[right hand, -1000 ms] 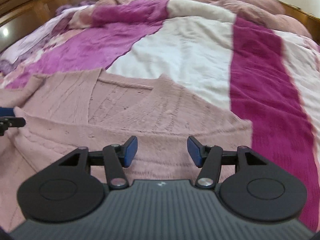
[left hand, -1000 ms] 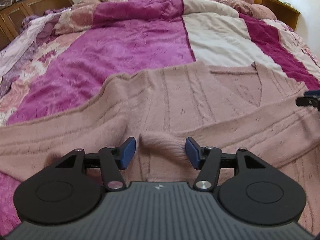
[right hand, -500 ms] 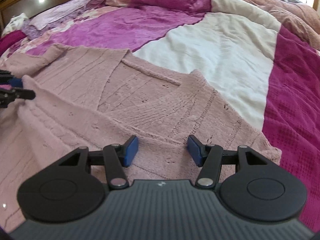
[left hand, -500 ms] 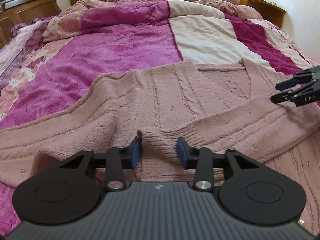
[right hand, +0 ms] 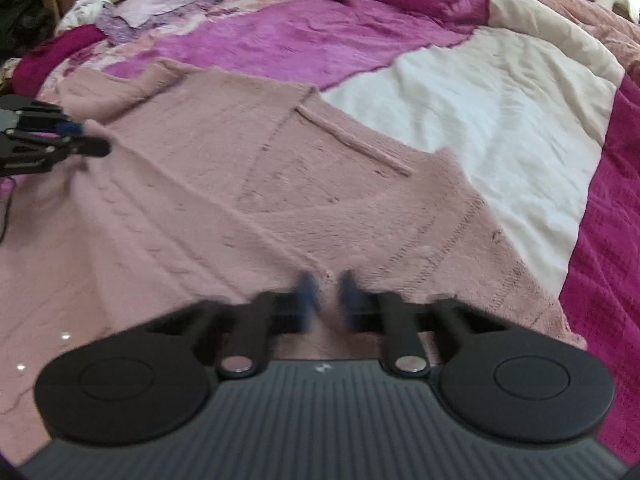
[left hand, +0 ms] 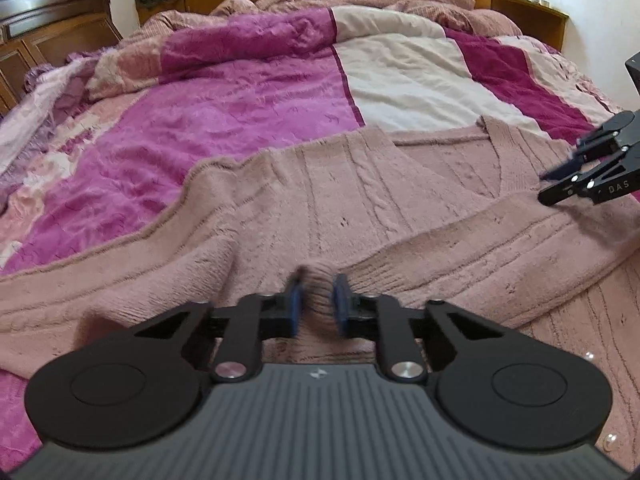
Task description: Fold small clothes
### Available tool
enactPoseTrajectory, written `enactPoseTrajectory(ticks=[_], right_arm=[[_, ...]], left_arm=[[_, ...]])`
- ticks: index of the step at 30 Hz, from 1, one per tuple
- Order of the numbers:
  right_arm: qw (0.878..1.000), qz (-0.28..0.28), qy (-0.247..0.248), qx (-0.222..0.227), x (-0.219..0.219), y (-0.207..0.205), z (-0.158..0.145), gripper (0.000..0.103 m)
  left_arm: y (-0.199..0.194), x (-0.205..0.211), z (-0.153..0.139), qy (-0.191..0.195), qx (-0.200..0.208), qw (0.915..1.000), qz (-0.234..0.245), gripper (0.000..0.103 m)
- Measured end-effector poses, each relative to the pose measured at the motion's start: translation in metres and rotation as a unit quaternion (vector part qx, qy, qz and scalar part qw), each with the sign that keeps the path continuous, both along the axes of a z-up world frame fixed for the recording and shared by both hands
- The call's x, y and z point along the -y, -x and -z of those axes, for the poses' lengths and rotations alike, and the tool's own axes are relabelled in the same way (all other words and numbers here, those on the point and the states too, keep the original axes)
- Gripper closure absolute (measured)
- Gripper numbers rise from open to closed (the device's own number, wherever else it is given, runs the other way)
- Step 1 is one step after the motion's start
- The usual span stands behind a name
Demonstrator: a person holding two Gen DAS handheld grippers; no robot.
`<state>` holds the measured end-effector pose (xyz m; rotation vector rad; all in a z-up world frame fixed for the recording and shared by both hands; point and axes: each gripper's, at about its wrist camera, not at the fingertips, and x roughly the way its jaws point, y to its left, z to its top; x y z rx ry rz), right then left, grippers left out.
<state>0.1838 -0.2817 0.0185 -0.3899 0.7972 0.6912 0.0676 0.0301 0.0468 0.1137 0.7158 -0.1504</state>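
Note:
A dusty-pink cable-knit cardigan [left hand: 360, 184] lies spread on the bed, neckline far, one sleeve folded across its front. My left gripper [left hand: 317, 304] is shut on a bunched fold of the cardigan's knit near its middle. My right gripper [right hand: 327, 300] is blurred with motion, its blue pads nearly closed just over the cardigan's [right hand: 248, 184] right side; whether they pinch fabric is unclear. The right gripper also shows at the right edge of the left wrist view [left hand: 560, 184], the left gripper at the left edge of the right wrist view [right hand: 86, 138].
The bed is covered by a patchwork quilt [left hand: 240, 92] in magenta, white and pink. Rumpled blankets [left hand: 400, 4] pile at the far end. Wooden furniture [left hand: 48, 32] lines the left and back. Lilac cloth [right hand: 168, 4] lies at the far left.
My left gripper's pads closed on the bunched knit fold. My right gripper swung left over the cardigan and its pads went from wide open to nearly closed.

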Motion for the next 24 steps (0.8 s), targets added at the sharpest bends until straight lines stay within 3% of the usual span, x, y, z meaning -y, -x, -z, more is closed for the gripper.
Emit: enactPoseTrajectory(ticks=[3,6,10,12,16,19,21,23,24], right_arm=[[0.999,-0.003,-0.017,0.037,0.001,0.014,-0.01,0.092],[0.994,0.035,-0.072,0.074,0.015,0.02,-0.026,0.092],[0.988,0.077,-0.069,0.114,0.014,0.013,-0.027,0.092],[0.986,0.093,-0.062,0.123,0.012,0.008,-0.02,0.092],[0.982,0.134,-0.037,0.128,0.003,-0.003,0.004,0.088],[0.979,0.156,-0.055,0.12,0.006,-0.003,0.007,0.086],[0.972,0.174,-0.089,0.127,0.019,0.008,-0.004,0.07],[0.961,0.2,-0.125,0.144,0.039,0.02,-0.016,0.045],[0.953,0.218,-0.146,0.154,0.054,0.027,-0.022,0.043]], left_arm=[[0.008,0.004,-0.01,-0.015,0.028,0.9995,0.003,0.094],[0.011,0.011,-0.025,-0.033,0.066,0.9972,0.008,0.094],[-0.012,0.015,-0.033,-0.051,0.08,0.9955,-0.002,0.094],[-0.031,0.013,-0.032,-0.046,0.071,0.9964,-0.007,0.094],[-0.073,0.014,-0.012,-0.06,0.015,0.998,-0.01,0.092],[-0.085,0.016,0.0,-0.083,0.004,0.9964,-0.015,0.082],[-0.083,0.015,-0.001,-0.086,0.006,0.9962,-0.013,0.075],[-0.078,0.01,-0.006,-0.08,0.007,0.9967,-0.013,0.069],[-0.075,0.006,-0.008,-0.077,0.008,0.9969,-0.015,0.064]])
